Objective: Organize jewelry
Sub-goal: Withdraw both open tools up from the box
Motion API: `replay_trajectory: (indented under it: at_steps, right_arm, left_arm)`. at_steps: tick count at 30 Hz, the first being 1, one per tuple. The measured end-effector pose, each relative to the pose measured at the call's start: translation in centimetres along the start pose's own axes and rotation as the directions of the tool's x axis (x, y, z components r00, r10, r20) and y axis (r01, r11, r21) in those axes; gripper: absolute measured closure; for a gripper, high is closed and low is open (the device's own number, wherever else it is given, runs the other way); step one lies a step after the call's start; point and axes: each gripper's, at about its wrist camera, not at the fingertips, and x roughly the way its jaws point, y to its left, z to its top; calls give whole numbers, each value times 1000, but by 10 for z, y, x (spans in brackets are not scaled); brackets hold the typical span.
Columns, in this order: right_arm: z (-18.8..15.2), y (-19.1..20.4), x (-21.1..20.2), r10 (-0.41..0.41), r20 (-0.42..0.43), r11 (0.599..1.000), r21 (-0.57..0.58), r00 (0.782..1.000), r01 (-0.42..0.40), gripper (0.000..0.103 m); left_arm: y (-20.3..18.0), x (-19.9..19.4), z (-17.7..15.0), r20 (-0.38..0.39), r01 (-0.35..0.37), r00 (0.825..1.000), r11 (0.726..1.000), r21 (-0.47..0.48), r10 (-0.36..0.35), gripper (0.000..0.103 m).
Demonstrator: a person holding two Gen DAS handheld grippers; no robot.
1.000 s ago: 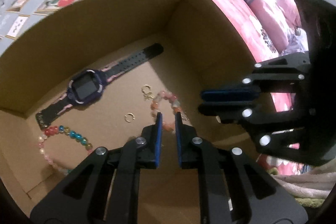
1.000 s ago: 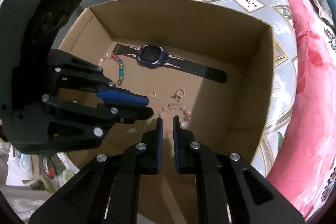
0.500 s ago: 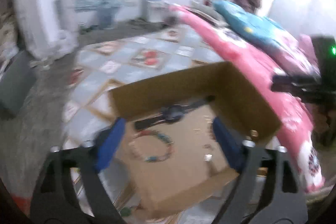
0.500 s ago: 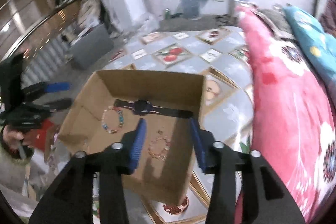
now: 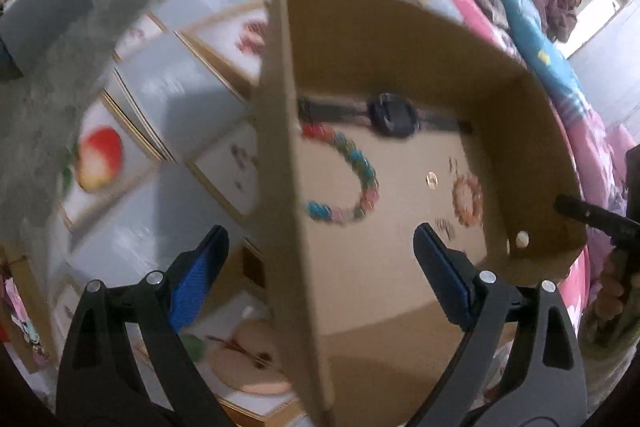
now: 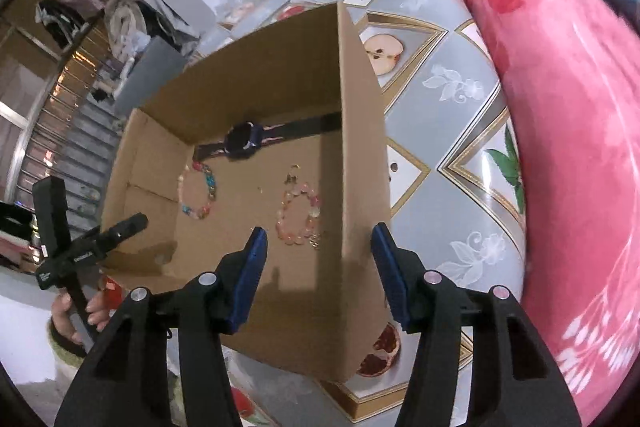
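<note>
left gripper (image 5: 316,259): jaws opening wide and gripping nothing, one blue pad outside the cardboard box (image 5: 400,299), the other inside, the left wall running up between them
right gripper (image 6: 318,259): jaws opening too, nothing pinched; the box's right wall stands in the gap, clear of both pads as far as I can tell
where the jewelry sits: all on the box floor, centre of both frames; watch (image 6: 242,142) along the far wall, multicoloured bead bracelet (image 6: 198,193) below it to the left, pink bead bracelet (image 6: 298,217) lower right
small pieces: a gold ring (image 5: 431,181) between the two bracelets, an earring (image 6: 292,177) just above the pink one
risk, walls: both tools straddle a wall, so I'd judge a sideways swing could catch the cardboard and shove or tip the light box, scattering the pieces
risk, tiny items: ring and earring are small and flat on the floor; wide pads could skate over them or drag the pink bracelet along
risk, blur: the left view is smeared, so aiming from it looks unreliable
only in left view: the ring shows as a clear gold disc, a person sits in a doorway at upper right, and a loose bit lies at lower centre, too blurred to name
only in right view: sharp beads, the watch strap full length, and the person's hand (image 6: 72,311) on the other tool at lower left
shared: the tiled floor (image 6: 440,107) under the box
</note>
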Motion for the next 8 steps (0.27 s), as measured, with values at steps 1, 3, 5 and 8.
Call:
replay_trajectory:
  at_steps: [1, 3, 5, 8]
  right_arm:
    - [-1, 2, -1, -8, 0, 1000, -4, 1000, 8, 48]
    - [-1, 5, -1, -24, -3, 999, -21, 1000, 24, 48]
    - [-5, 9, -1, -39, -17, 999, -30, 999, 39, 48]
    - [-9, 12, -1, -61, -20, 997, -42, 998, 60, 48]
  left_arm:
    - [-4, 0, -3, 0, 27, 1000, 1000, 8, -27, 13]
    - [-12, 1, -7, -4, 26, 1000, 1000, 17, -26, 13]
    - [-20, 2, -11, -4, -30, 1000, 999, 38, 30, 13]
    - [-22, 1, -11, -5, -29, 1000, 999, 15, 29, 13]
